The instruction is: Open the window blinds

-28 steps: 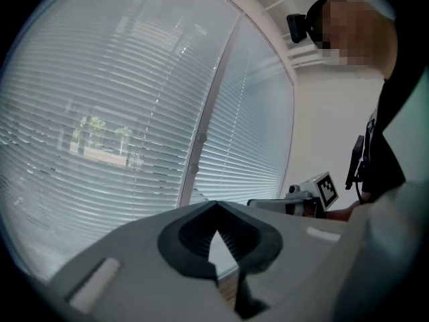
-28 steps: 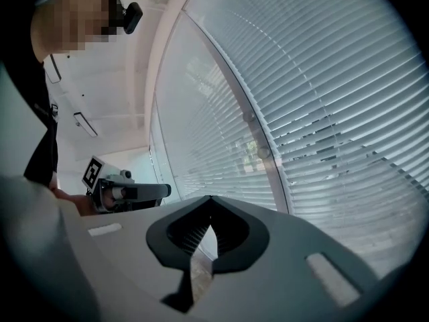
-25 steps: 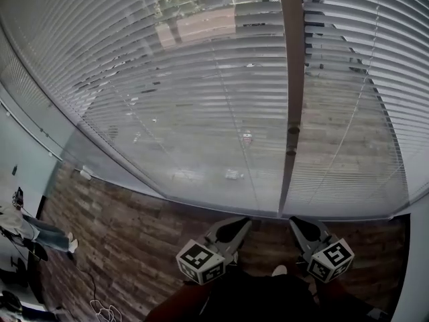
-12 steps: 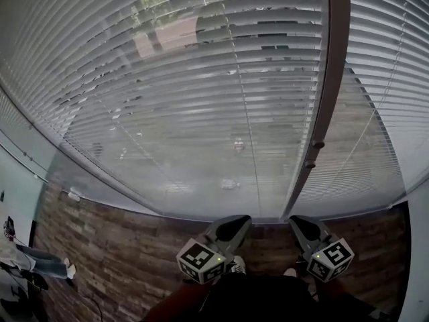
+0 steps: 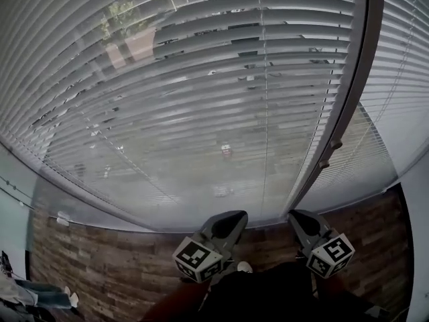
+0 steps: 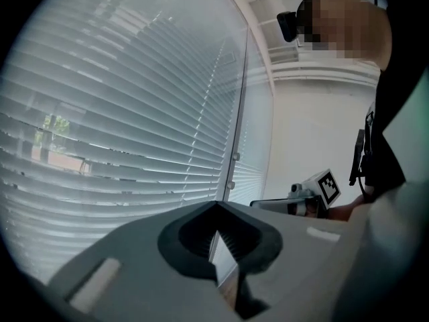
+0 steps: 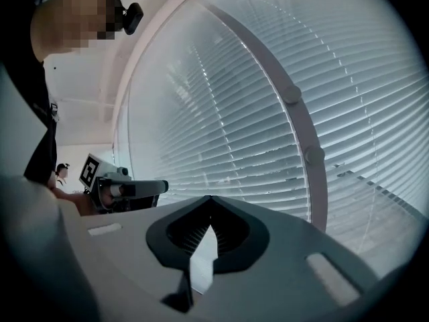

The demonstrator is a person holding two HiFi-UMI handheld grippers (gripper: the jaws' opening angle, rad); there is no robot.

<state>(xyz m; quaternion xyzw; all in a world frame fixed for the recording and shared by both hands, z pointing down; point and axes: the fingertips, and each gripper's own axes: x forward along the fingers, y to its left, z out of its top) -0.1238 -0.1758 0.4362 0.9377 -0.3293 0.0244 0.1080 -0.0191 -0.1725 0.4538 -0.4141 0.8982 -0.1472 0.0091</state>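
White slatted window blinds (image 5: 201,99) hang down over the glass, the slats tilted enough that trees and a street show through. They fill the left gripper view (image 6: 120,113) and the right gripper view (image 7: 255,113). A grey window post (image 5: 345,123) with two knobs divides the panes. My left gripper (image 5: 236,215) and right gripper (image 5: 295,215) are held low, side by side, pointing at the bottom of the blinds without touching them. Both are shut and empty, tips meeting (image 6: 216,203) (image 7: 210,197). A thin lift cord (image 5: 265,113) runs down the slats.
Wood plank floor (image 5: 100,267) lies below the window. A white wall (image 5: 419,247) closes the right side. Someone's legs (image 5: 40,295) show at the far lower left. My shoe (image 5: 244,267) is between the grippers.
The window post has slid right and the blinds have come closer in the head view. Both grippers kept their place in front of me and stayed shut.
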